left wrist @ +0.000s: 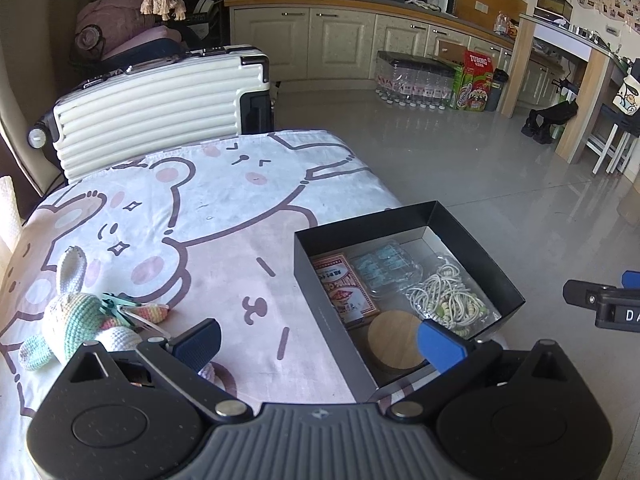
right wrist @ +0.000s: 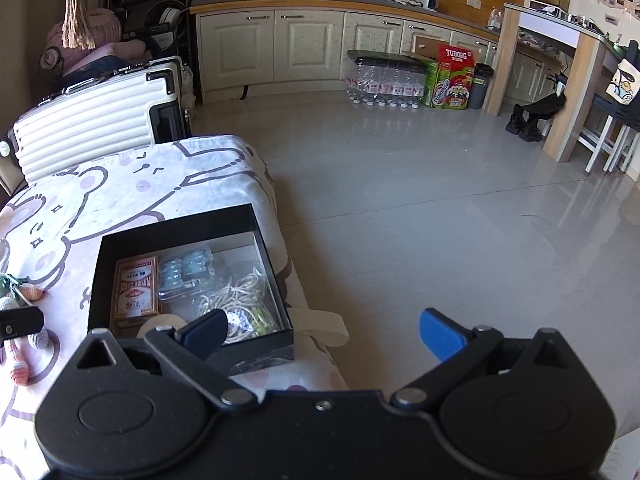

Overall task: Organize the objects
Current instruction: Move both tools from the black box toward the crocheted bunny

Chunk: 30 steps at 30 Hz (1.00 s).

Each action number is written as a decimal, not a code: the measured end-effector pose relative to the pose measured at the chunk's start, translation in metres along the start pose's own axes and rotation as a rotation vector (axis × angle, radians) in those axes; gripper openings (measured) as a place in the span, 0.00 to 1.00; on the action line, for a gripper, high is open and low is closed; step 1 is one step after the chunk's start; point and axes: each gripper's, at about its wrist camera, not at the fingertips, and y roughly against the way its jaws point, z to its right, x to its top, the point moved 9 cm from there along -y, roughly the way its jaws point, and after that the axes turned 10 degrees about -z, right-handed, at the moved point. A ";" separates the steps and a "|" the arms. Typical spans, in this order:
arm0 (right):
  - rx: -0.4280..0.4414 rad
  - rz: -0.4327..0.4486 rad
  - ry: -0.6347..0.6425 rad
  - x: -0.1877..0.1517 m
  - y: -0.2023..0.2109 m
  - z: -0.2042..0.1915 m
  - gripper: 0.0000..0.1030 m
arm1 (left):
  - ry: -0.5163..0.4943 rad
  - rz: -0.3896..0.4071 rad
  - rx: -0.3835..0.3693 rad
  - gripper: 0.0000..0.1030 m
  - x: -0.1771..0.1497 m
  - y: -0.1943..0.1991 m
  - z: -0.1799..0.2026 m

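Hovering with fingers wide and empty, both grippers point(left wrist: 318, 338) point(right wrist: 323, 330) wait; only the crochet rabbit point(left wrist: 76, 320) remains outside the black box point(left wrist: 332, 280).

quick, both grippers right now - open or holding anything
left gripper: open, holding nothing.
right gripper: open, holding nothing.

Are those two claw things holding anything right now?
No. The left gripper and right gripper are both open and empty; the crochet bunny lies loose beside the box.
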 end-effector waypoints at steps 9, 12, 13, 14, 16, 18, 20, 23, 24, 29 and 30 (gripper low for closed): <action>0.013 0.039 -0.003 0.002 0.003 0.007 1.00 | 0.006 0.004 0.013 1.00 0.003 -0.004 0.002; 0.008 0.043 -0.010 0.003 0.003 0.006 1.00 | 0.025 0.005 0.016 1.00 0.003 -0.005 -0.003; 0.001 0.038 -0.013 0.003 0.002 0.005 1.00 | 0.028 0.004 0.017 1.00 0.003 -0.005 -0.004; -0.004 0.033 -0.012 0.002 0.001 0.005 1.00 | 0.029 0.004 0.018 1.00 0.003 -0.005 -0.005; -0.007 0.026 0.001 0.002 -0.001 0.003 1.00 | 0.031 0.005 0.022 1.00 0.003 -0.005 -0.007; -0.020 0.034 0.005 0.001 -0.001 0.003 1.00 | 0.034 0.005 0.023 1.00 0.003 -0.005 -0.009; -0.036 0.058 0.018 0.003 0.001 0.001 1.00 | 0.036 0.005 0.025 1.00 0.002 -0.005 -0.011; -0.071 0.114 0.038 0.006 0.003 -0.002 1.00 | 0.042 0.005 0.031 1.00 0.001 -0.005 -0.015; -0.077 0.130 0.044 0.007 0.004 -0.003 1.00 | 0.045 0.005 0.033 1.00 0.001 -0.005 -0.017; -0.067 0.148 0.061 0.012 0.006 -0.011 1.00 | 0.069 0.004 0.045 1.00 -0.003 -0.005 -0.031; -0.054 0.147 0.062 0.013 0.006 -0.013 1.00 | 0.078 0.004 0.048 1.00 -0.003 -0.005 -0.035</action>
